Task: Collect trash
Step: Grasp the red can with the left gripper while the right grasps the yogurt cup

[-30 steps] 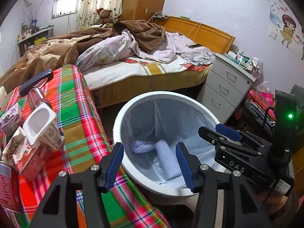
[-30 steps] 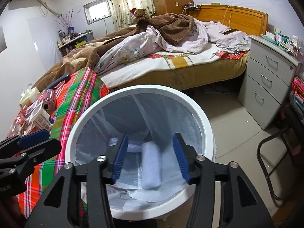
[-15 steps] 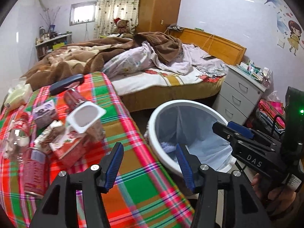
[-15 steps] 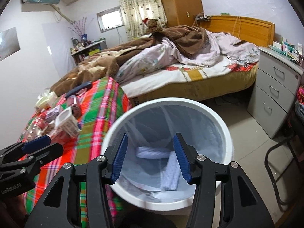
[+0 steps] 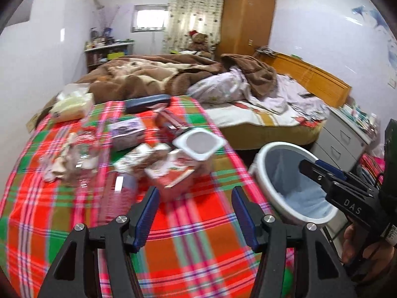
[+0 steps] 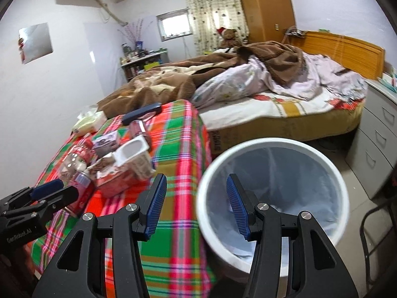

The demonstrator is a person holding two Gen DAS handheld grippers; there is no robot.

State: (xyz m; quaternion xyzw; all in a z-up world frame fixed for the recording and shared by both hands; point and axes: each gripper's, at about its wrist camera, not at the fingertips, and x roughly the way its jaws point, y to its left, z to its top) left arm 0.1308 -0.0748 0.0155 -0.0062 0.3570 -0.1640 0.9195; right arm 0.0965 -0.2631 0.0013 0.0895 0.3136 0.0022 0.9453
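Both the left gripper (image 5: 194, 213) and right gripper (image 6: 194, 204) are empty, jaws apart (the left's just widened). Next pickup: the white cup (image 5: 198, 146), left of the bin (image 5: 263, 154), needs a straight approach.

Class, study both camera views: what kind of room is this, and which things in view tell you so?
Most likely a lived-in bedroom: an unmade bed with a wooden headboard, a tall wardrobe, and a grey chest of drawers beside the bed.

Motion blur smears the litter (image 5: 82, 159) (perhaps wrappers) on the plaid cloth (image 5: 193, 248).
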